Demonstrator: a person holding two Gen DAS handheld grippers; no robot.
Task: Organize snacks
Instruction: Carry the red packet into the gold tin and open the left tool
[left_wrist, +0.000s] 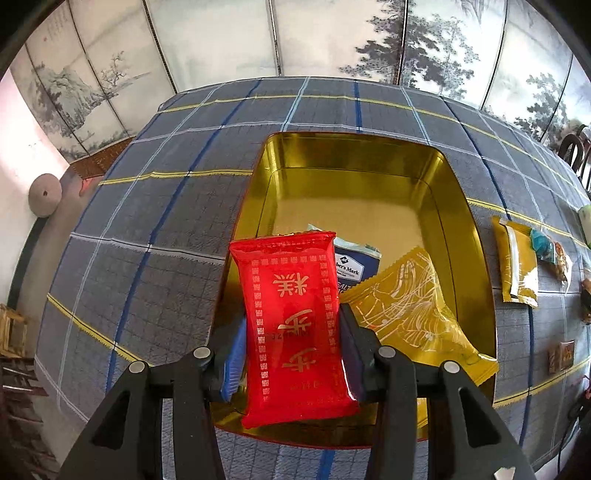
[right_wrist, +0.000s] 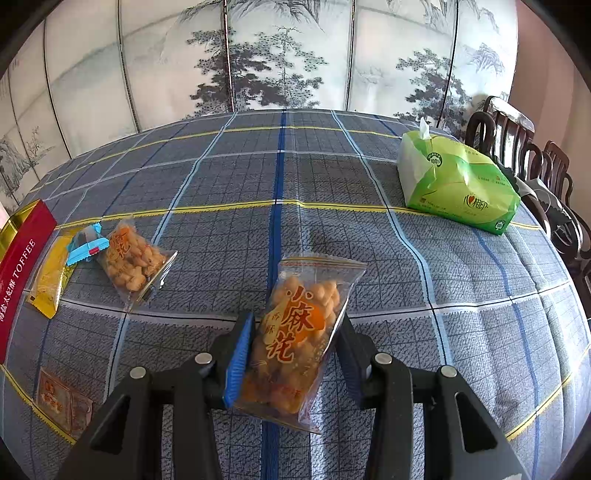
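Note:
My left gripper (left_wrist: 293, 332) is shut on a red snack packet (left_wrist: 295, 317) and holds it over the near edge of the open gold tin (left_wrist: 354, 173). Inside the tin lie a yellow packet (left_wrist: 410, 310) and a blue-and-white packet (left_wrist: 354, 264). My right gripper (right_wrist: 295, 339) is shut on a clear bag of fried twists (right_wrist: 301, 339), held above the checked tablecloth. The tin's red toffee side (right_wrist: 18, 269) shows at the far left of the right wrist view.
On the cloth lie a yellow packet (right_wrist: 51, 277), a small blue packet (right_wrist: 86, 247), a second twist bag (right_wrist: 133, 262) and a brown packet (right_wrist: 62, 402). A green tissue pack (right_wrist: 458, 184) sits at back right, before dark chairs (right_wrist: 535, 162). A painted screen stands behind.

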